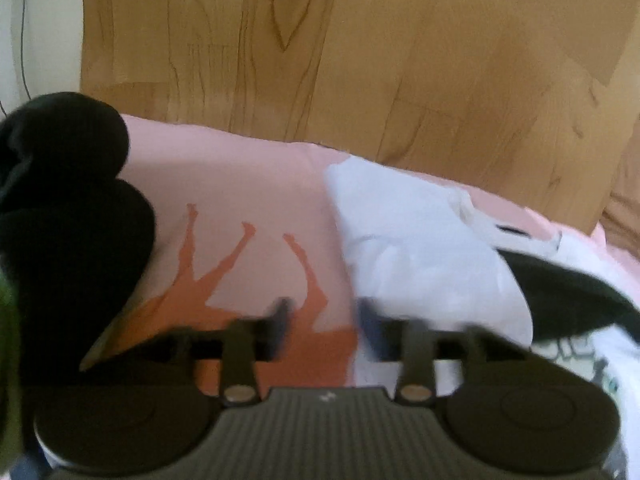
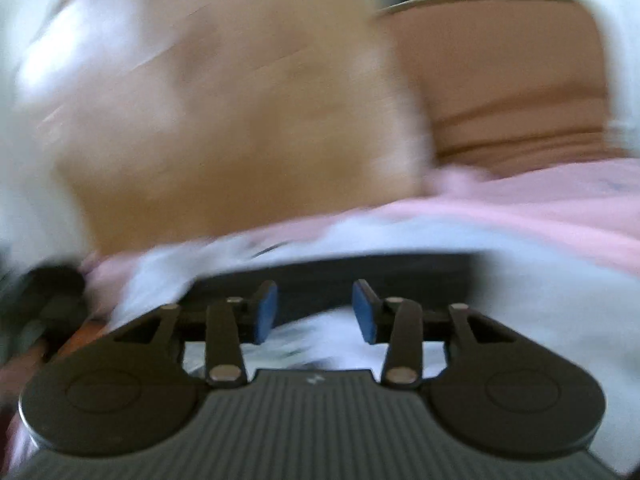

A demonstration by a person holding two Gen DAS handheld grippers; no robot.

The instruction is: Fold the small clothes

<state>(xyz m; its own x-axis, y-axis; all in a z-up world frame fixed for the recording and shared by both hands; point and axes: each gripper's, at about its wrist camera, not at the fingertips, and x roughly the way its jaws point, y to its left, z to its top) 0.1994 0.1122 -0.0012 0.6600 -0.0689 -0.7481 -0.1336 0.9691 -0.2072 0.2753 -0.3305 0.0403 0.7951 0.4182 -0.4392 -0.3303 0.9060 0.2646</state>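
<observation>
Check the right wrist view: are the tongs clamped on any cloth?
No, the right tongs stand open, blue pads apart above the white garment.

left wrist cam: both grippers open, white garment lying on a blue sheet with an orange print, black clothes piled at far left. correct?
One thing is off: the sheet is pink, not blue, as the left wrist view shows. The rest holds: the white garment lies on it, the orange print is there, black clothes sit at far left, and the left gripper and right gripper are open.

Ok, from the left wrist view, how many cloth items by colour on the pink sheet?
Black: 2, a bundle at left and a piece at right.
White: 1, a garment.
Total: 3. Blur may hide more at the right edge.
</observation>
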